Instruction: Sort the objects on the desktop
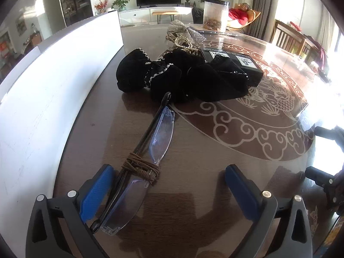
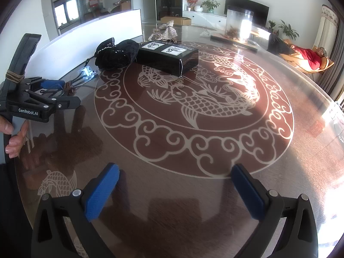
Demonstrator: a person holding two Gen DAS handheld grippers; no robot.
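Observation:
Folded clear-lens glasses (image 1: 160,137) with a brown cord (image 1: 142,167) wound around their middle lie on the dark patterned table (image 1: 204,172). My left gripper (image 1: 169,178) is open around their near end, which lies close against the left blue pad (image 1: 96,193). In the right wrist view the left gripper (image 2: 66,94) and the glasses (image 2: 85,74) show at far left. My right gripper (image 2: 174,191) stands open over bare table, nothing between its fingers. Beyond lie a black velvet pouch (image 1: 172,77), a black box (image 2: 167,58) and a silver bow (image 1: 185,31).
A white upright board (image 1: 53,75) runs along the table's left side. A clear jar (image 2: 238,24) stands at the far edge. A hand (image 2: 13,133) grips the left tool. A person (image 2: 305,56) reclines in a chair beyond the table.

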